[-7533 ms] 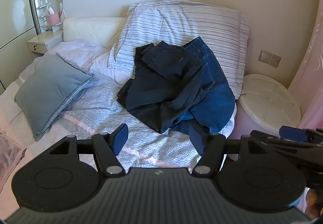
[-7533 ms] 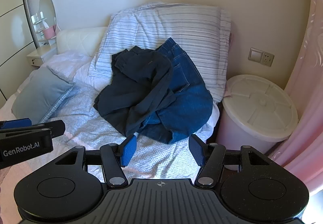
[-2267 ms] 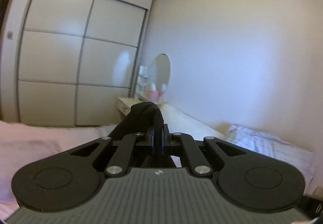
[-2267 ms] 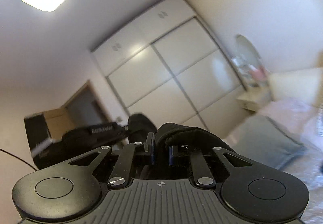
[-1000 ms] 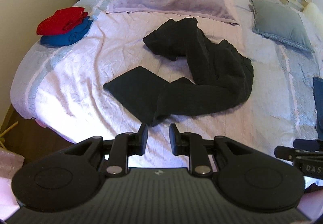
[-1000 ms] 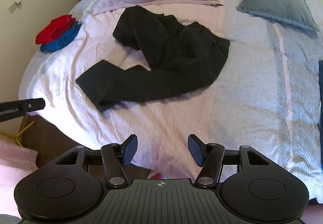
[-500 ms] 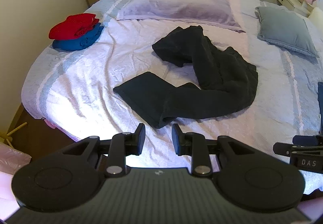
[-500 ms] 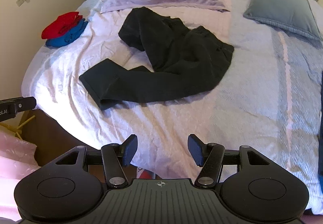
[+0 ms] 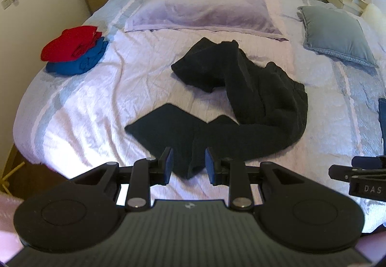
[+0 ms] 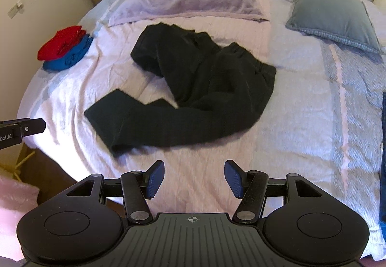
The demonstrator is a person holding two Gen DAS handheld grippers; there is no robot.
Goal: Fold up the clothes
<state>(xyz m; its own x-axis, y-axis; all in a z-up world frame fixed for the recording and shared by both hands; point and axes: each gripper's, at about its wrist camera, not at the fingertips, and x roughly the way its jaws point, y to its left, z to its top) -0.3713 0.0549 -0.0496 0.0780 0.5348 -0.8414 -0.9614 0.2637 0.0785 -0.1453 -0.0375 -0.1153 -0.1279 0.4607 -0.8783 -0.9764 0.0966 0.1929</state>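
On the bed (image 9: 101, 98), black trousers (image 9: 253, 98) lie crumpled; left gripper (image 9: 188, 165) and "DAS"-marked right gripper (image 10: 194, 179) gape empty.

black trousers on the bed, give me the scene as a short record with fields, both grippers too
garment: black trousers, crumpled and unfolded, both legs bent, lying on the bed
surface: pale lilac quilted bedspread
left gripper: open, jaws either side of the near leg hem in the left wrist view, contact unclear
right gripper: open, holding nothing, short of the trousers
finished pile: folded red garment stacked on folded blue garment, near the bed's left edge
other items: lilac pillow beyond the trousers, grey cushion to the right
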